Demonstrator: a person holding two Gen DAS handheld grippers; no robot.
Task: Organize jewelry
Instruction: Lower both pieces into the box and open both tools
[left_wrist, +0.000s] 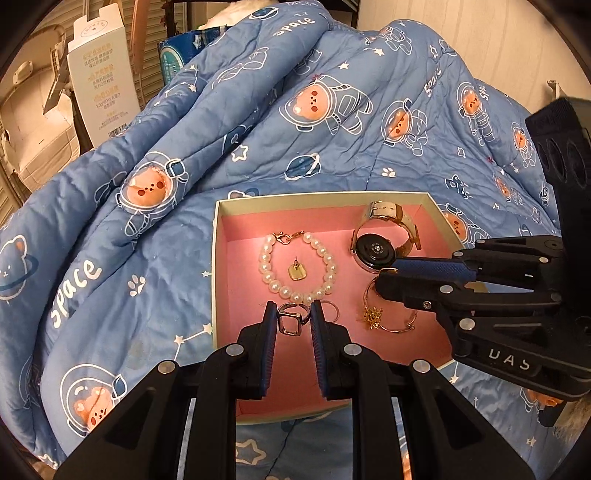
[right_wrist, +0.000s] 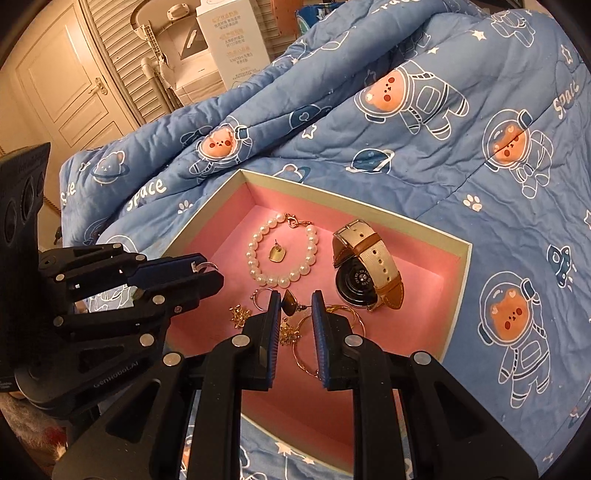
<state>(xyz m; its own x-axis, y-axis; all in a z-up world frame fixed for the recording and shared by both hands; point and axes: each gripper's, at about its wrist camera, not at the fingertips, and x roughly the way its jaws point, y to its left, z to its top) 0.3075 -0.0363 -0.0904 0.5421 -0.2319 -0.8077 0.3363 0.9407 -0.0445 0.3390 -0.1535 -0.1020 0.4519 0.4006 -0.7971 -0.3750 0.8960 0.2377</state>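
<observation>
Left wrist view, from left to right: a blue space-print quilt (left_wrist: 110, 229) carries a cream-rimmed tray (left_wrist: 218, 229) with a pink lining. Within the tray lies a pearl bracelet (left_wrist: 273, 286) encircling a gold stud earring (left_wrist: 297, 272). Below it, the left gripper (left_wrist: 293, 314) stands with jaws parted on either side of a silver square ring (left_wrist: 290, 321); whether the pads touch the ring cannot be told. A second silver ring (left_wrist: 332, 308) lies just beside the right finger. Further right sit gold hoops with star charms (left_wrist: 384, 317) and a wristwatch (left_wrist: 380, 243), face down. The right gripper (left_wrist: 389, 275) enters from the right edge.

Right wrist view, from left to right: the left gripper (right_wrist: 208, 271), then the right gripper (right_wrist: 294, 308), jaws parted, a dark gold earring (right_wrist: 290, 302) showing between them with a visible gap on each side; contact cannot be confirmed. The wristwatch (right_wrist: 364, 266) rests on the right.
</observation>
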